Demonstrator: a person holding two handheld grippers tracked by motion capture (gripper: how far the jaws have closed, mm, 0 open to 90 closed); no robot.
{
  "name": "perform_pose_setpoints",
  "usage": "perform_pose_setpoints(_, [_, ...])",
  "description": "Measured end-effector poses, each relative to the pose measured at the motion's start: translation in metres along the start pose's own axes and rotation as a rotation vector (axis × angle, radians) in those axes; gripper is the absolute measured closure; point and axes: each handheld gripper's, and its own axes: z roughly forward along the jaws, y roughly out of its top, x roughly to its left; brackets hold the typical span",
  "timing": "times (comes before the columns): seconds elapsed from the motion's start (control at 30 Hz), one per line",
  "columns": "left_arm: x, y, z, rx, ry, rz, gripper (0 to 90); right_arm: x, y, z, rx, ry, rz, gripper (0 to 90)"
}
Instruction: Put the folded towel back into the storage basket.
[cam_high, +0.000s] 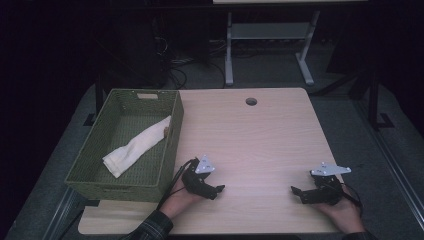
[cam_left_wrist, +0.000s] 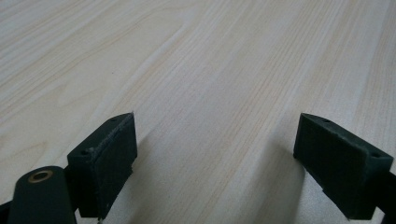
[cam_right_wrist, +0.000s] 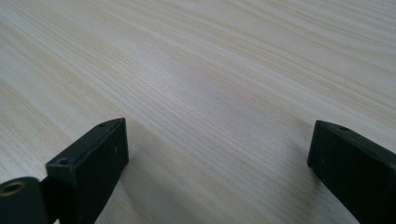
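Note:
On the light wooden table my left gripper rests near the front edge, just right of a green basket. Its jaws stand wide open over bare wood in the left gripper view. My right gripper lies low at the front right, pointing left, also open with nothing between its fingers. A cream rolled cloth lies diagonally inside the basket, away from both grippers.
The basket takes up the table's left side and overhangs its left edge. A round cable hole sits near the far edge. A metal desk frame and cables stand on the dark floor beyond.

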Motion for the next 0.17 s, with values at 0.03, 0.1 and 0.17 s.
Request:
perform_pose_setpoints(0.03, [-0.0001, -0.0002, -0.0002, 0.000, 0.003, -0.002, 12.6, -0.0001, 0.0000, 0.0003, 0.000, 0.001, -0.003, 3.6])
perform_pose_setpoints(0.1, [-0.0006, -0.0003, -0.0004, 0.000, 0.007, -0.009, 12.5, -0.0001, 0.0001, 0.0009, -0.002, 0.004, -0.004, 3.3])
perform_pose_setpoints(0.17, [-0.0006, -0.0003, -0.0004, 0.000, 0.007, -0.009, 12.5, -0.0002, 0.0001, 0.0007, 0.000, 0.004, -0.004, 3.3])
